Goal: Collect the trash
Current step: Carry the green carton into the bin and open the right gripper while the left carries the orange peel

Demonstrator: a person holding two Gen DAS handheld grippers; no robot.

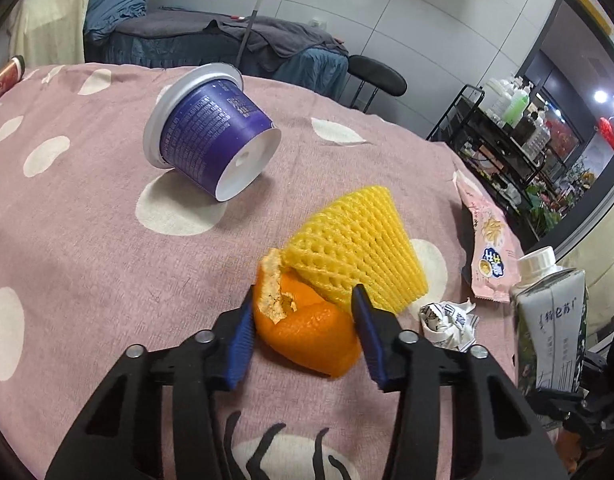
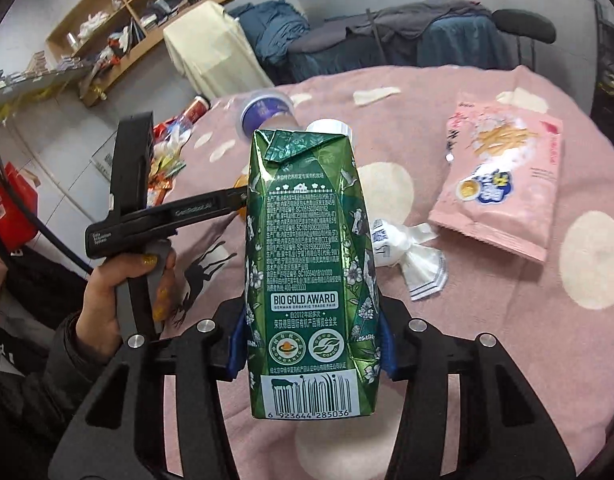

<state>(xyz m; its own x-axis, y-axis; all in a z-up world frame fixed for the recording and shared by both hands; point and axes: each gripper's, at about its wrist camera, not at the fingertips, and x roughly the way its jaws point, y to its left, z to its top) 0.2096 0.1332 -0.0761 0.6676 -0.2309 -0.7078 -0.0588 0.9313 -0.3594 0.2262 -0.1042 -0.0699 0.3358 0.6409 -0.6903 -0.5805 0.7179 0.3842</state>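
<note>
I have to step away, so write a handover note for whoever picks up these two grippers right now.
Left gripper: jaws around the orange peel on the pink spotted cloth; a firm pinch cannot be confirmed.
Right gripper: shut on the green milk carton, held up.
Still lying on the cloth: purple plastic cup on its side, yellow foam fruit net, crumpled white wrapper, pink snack bag.
No bin in view; nothing visibly binned yet.

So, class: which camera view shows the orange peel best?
The left wrist view: the orange peel lies large and unobstructed between the left gripper fingers. In the right wrist view the milk carton hides nearly all of it.
</note>
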